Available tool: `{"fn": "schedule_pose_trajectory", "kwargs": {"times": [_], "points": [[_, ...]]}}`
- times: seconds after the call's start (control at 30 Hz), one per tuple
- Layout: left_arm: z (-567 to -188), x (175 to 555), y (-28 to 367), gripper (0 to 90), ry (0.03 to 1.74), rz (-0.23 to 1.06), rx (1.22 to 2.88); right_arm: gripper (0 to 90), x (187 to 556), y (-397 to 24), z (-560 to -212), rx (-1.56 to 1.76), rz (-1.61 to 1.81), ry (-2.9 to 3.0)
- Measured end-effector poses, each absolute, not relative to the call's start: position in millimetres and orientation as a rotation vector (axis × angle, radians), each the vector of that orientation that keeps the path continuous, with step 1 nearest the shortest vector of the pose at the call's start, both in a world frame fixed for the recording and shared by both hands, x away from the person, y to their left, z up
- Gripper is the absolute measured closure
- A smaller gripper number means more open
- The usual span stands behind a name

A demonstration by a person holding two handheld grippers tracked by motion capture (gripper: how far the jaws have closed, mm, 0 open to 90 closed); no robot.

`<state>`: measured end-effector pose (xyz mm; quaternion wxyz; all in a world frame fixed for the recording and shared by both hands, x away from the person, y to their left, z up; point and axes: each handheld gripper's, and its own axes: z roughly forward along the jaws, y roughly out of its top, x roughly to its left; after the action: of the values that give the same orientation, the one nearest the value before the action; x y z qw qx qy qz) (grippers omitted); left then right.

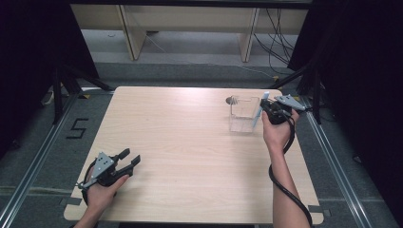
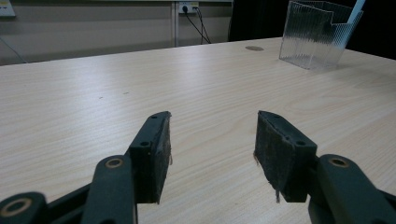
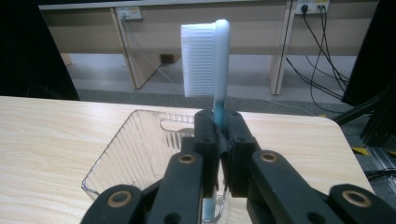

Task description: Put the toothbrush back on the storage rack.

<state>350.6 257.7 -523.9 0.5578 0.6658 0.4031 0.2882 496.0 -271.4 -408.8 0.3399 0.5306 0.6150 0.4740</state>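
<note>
A toothbrush (image 3: 205, 56) with a white bristle head and a blue-green handle stands upright, head up. My right gripper (image 3: 219, 122) is shut on its handle just below the head. In the high view this gripper (image 1: 264, 107) hovers at the right side of a clear ribbed plastic container (image 1: 244, 114) at the table's far right. The toothbrush (image 1: 260, 111) slants down along that side; whether its lower end is inside I cannot tell. My left gripper (image 1: 132, 155) rests open near the table's front left corner, nothing between its pads (image 2: 212, 122). From there the container (image 2: 317, 39) stands far off.
The pale wooden table (image 1: 180, 156) has a small round hole (image 1: 231, 99) just behind the container. Its right edge runs close to my right hand. Desk legs and loose cables (image 1: 280, 42) lie on the floor beyond the far edge, with black stands at both sides.
</note>
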Motion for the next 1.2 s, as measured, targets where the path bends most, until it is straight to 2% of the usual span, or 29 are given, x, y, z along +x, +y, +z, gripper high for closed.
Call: {"fn": "schedule_pose_trajectory", "kwargs": {"times": [1.2], "points": [[-524, 351, 258, 45.2, 0.954, 0.672, 1.572, 86.0, 495, -269, -433, 1.466, 1.216, 1.594]]}}
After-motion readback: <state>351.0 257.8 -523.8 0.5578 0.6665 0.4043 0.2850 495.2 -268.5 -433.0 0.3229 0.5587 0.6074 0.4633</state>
